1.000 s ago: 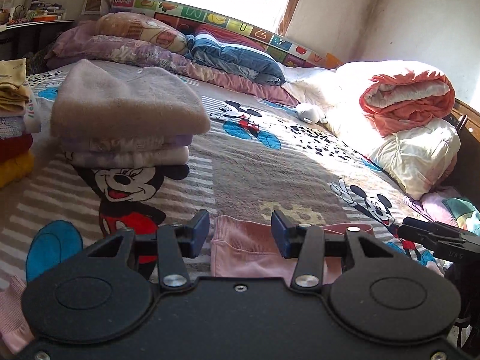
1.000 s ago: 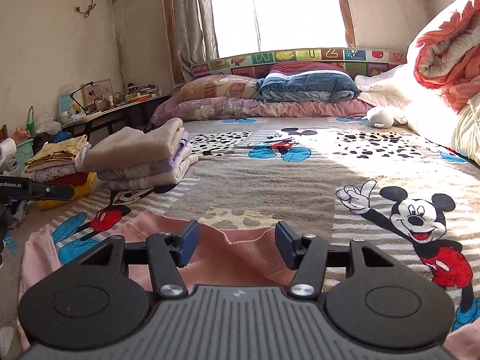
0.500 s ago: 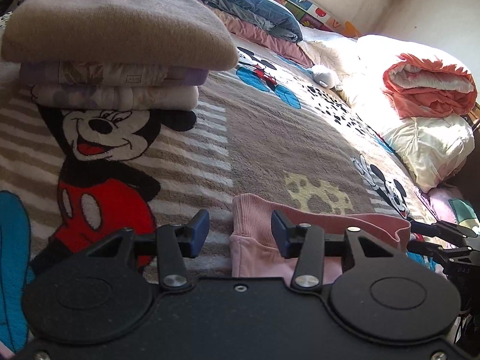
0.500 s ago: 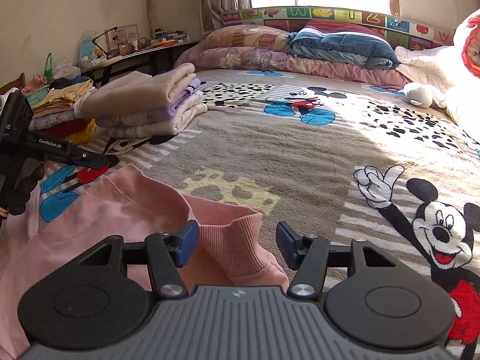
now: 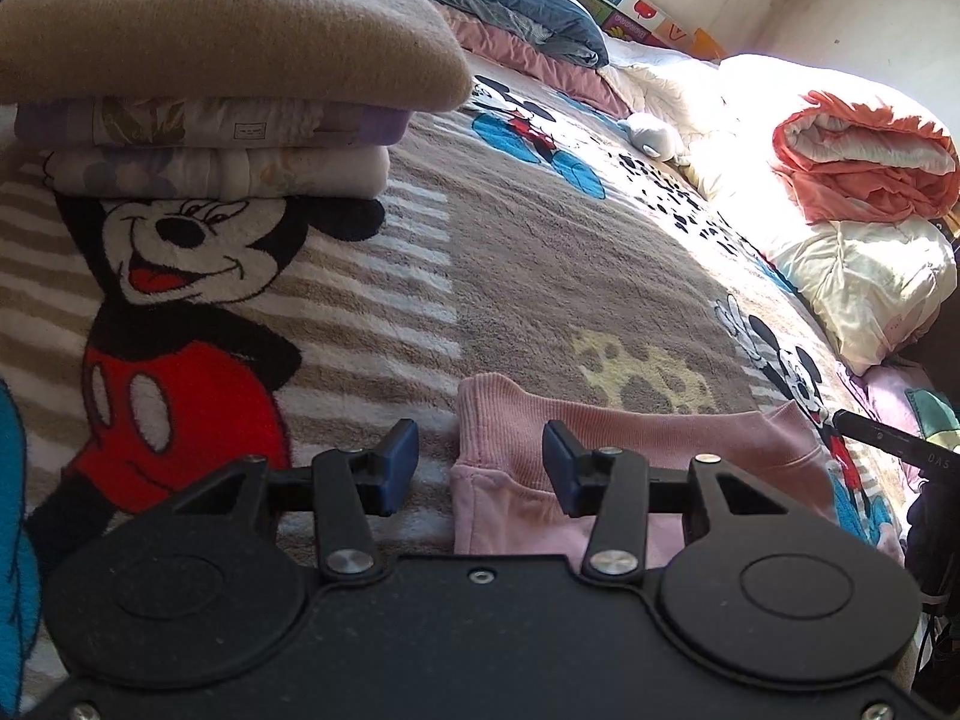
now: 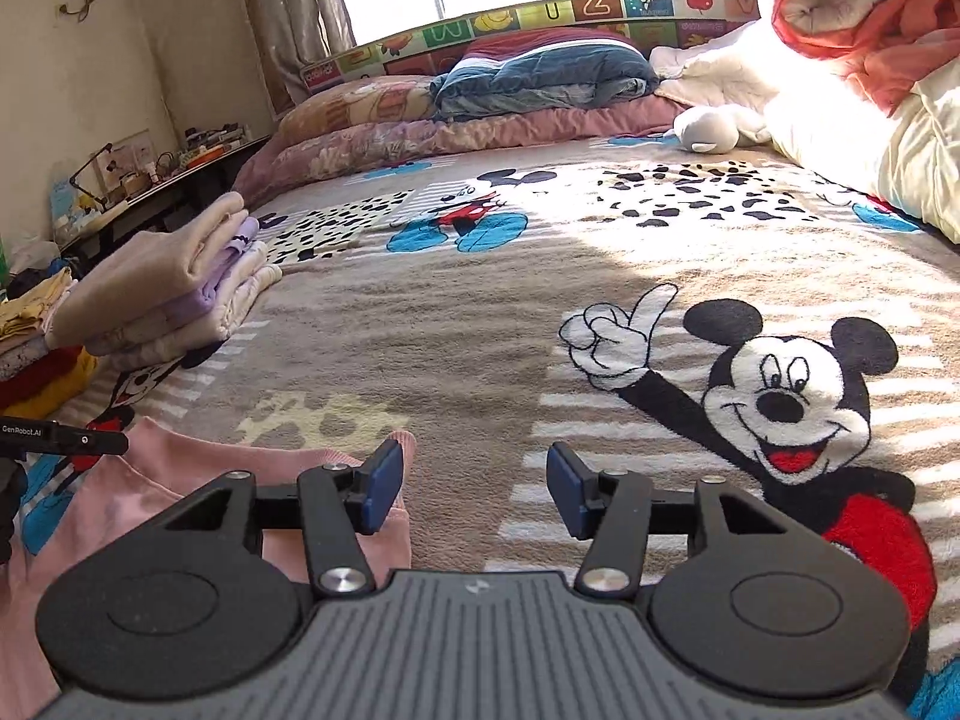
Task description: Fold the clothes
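A pink garment [image 5: 648,438] lies flat on the Mickey Mouse blanket [image 5: 540,252], ribbed hem toward the pillows. My left gripper [image 5: 480,468] is open, with the hem's left corner between its fingers. In the right wrist view the pink garment [image 6: 180,480] lies at the lower left. My right gripper [image 6: 474,489] is open and empty, and the hem's right corner sits at its left finger [image 6: 381,492]. The right gripper's tip shows in the left wrist view [image 5: 888,441], and the left gripper's tip shows in the right wrist view [image 6: 66,441].
A stack of folded clothes [image 5: 204,84] stands on the blanket at the far left [image 6: 174,282]. Another pile [image 6: 36,348] sits beyond it. Pillows [image 6: 480,96] line the head of the bed. Rolled quilts [image 5: 864,204] and a soft toy [image 6: 714,129] lie at the right.
Both grippers have dropped lower and closer to the blanket. The left one moved up to the hem's left corner. The right one shifted right, so the hem corner is at its left finger.
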`<state>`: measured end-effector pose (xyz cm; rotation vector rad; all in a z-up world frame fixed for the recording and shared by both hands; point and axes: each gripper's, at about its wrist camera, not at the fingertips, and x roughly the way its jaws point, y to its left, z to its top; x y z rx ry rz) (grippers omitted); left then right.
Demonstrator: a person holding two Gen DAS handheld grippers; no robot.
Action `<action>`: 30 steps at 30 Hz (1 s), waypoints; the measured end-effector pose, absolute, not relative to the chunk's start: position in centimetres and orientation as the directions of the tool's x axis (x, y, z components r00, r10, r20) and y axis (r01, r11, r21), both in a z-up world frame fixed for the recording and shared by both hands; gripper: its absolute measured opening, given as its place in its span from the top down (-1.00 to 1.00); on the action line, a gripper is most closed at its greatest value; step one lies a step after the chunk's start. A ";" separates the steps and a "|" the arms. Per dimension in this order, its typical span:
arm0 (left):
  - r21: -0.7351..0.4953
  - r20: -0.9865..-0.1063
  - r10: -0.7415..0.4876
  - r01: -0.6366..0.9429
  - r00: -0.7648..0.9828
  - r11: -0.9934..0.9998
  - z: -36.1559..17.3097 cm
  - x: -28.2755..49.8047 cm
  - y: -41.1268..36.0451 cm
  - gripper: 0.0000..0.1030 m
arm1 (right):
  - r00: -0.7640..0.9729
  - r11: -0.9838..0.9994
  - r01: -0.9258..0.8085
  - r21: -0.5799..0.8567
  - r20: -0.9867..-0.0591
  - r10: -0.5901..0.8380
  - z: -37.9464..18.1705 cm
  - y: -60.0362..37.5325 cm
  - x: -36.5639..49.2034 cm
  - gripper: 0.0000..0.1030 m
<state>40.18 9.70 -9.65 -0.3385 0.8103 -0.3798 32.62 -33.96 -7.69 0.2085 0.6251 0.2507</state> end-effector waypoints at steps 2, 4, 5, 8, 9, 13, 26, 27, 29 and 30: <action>-0.443 -0.629 -0.459 0.196 0.628 0.875 -9.6 40.3 9.7 0.14 | 0.773 0.929 -0.191 0.317 -0.535 0.342 -7.8 -34.1 32.7 -0.09; -0.456 -0.627 -0.466 0.191 0.624 0.869 -9.6 40.4 9.8 0.14 | 0.752 0.906 -0.219 0.363 -0.529 0.394 -8.0 -33.7 33.1 -0.12; -0.467 -0.627 -0.470 0.183 0.621 0.865 -9.7 40.4 9.9 0.14 | 0.740 0.901 -0.230 0.367 -0.536 0.407 -8.1 -33.4 33.5 -0.13; -0.506 -0.626 -0.487 0.158 0.609 0.848 -10.2 40.7 10.3 0.14 | 0.711 0.894 -0.248 0.374 -0.556 0.430 -8.8 -32.4 34.4 -0.07; -0.516 -0.626 -0.491 0.150 0.606 0.843 -10.4 40.8 10.4 0.14 | 0.703 0.884 -0.245 0.397 -0.556 0.444 -9.2 -32.4 34.6 -0.01; -0.539 -0.618 -0.495 0.129 0.611 0.833 -10.8 41.0 10.5 0.42 | 0.669 0.833 -0.227 0.504 -0.541 0.509 -11.1 -32.9 35.1 0.23; -0.801 -0.414 -0.655 0.090 0.632 0.592 -12.1 40.6 14.3 0.84 | 0.701 0.515 -0.142 0.845 -0.282 0.655 -15.4 -38.4 35.0 0.78; -0.802 -0.413 -0.654 0.087 0.634 0.591 -12.2 40.6 14.4 0.84 | 0.704 0.508 -0.133 0.851 -0.279 0.653 -15.7 -38.5 35.0 0.78; -0.803 -0.416 -0.648 0.076 0.638 0.591 -12.4 40.6 14.6 0.86 | 0.708 0.541 -0.109 0.834 -0.317 0.632 -15.7 -38.3 35.1 0.78; -0.800 -0.423 -0.643 0.070 0.639 0.596 -12.5 40.6 14.6 0.86 | 0.705 0.595 -0.090 0.799 -0.371 0.605 -15.7 -37.8 35.2 0.78</action>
